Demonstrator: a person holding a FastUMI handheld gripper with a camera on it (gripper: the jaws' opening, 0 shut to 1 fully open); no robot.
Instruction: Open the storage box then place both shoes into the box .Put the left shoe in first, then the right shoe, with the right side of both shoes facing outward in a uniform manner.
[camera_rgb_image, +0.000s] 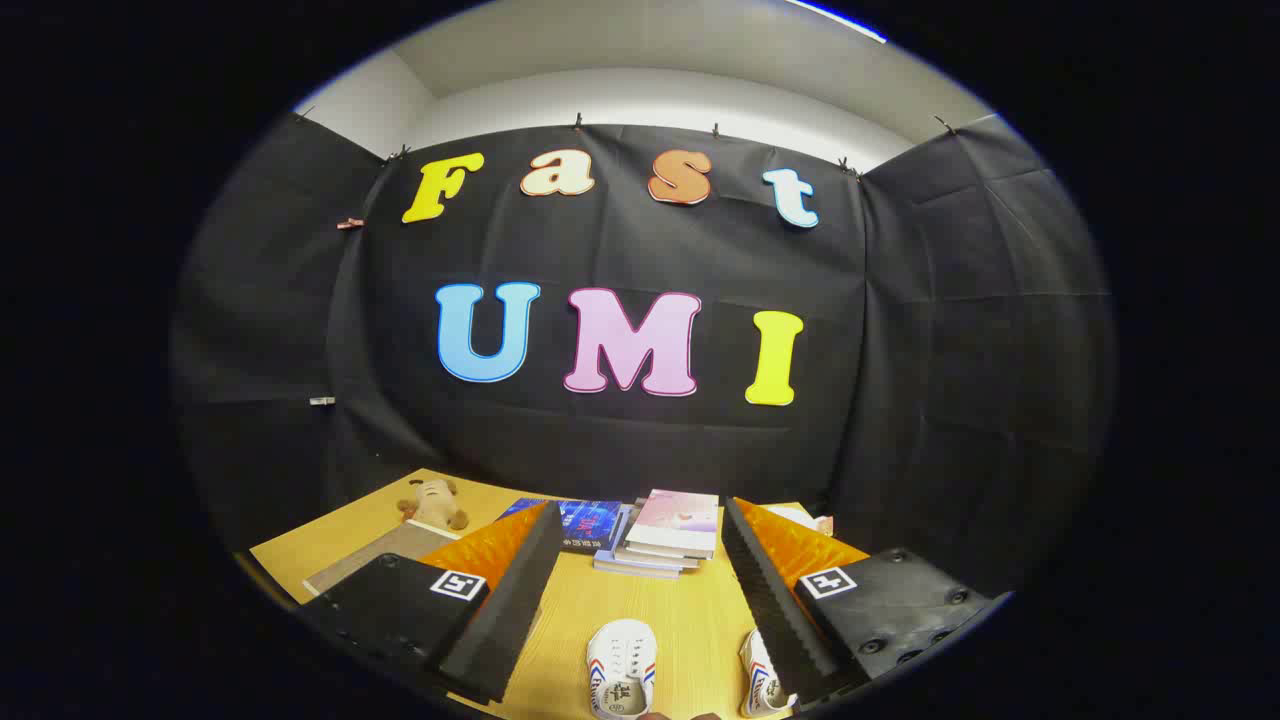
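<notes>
Your gripper (640, 590) was wide open over the table (660, 610), holding nothing. One shoe (620, 682) sat between the fingers, the other shoe (760, 685) just right of it, against the right finger. Books (665, 535) lay beyond the first shoe, a plush toy (433, 503) off to their left.

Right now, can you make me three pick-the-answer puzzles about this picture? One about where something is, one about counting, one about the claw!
1. Where is the plush toy?
A. on the table, beyond the claw's left finger
B. between the fingers
C. on the books

2. How many white shoes show?
A. one
B. two
C. four

3. The claw is:
A. shut on a shoe
B. shut on a book
C. open, holding nothing

Answers: 1 A, it lies near the far table edge. 2 B, one shoe between the fingers, another shoe by the right finger. 3 C, bare table shows between the wide-apart fingers; the stacked books lie beyond.
</notes>
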